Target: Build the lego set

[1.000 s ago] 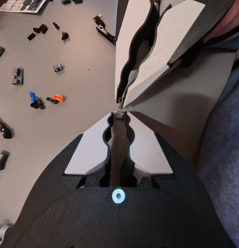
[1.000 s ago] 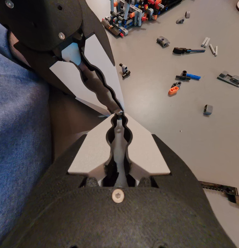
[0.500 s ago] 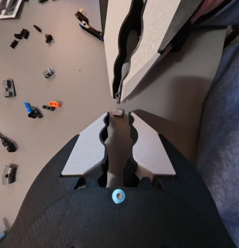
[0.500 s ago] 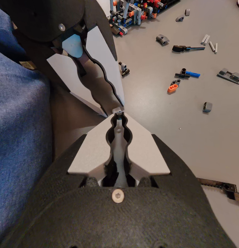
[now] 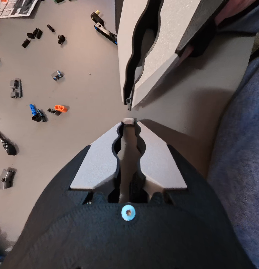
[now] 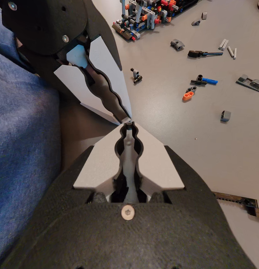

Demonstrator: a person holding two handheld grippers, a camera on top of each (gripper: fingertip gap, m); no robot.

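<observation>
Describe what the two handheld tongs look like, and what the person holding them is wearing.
Both tongs, left and right, match: textured black bodies, two flat pale grey wedge fingers lined with wavy black pads, one screw at the base, blue-ringed on the left, plain metal on the right. No cables visible. The person wears blue fabric.

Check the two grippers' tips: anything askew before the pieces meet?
Nothing stands out. The left gripper pinches a small light grey block; the right gripper pinches a small black pin that points at the block. Loose parts lie scattered on the grey table.
</observation>
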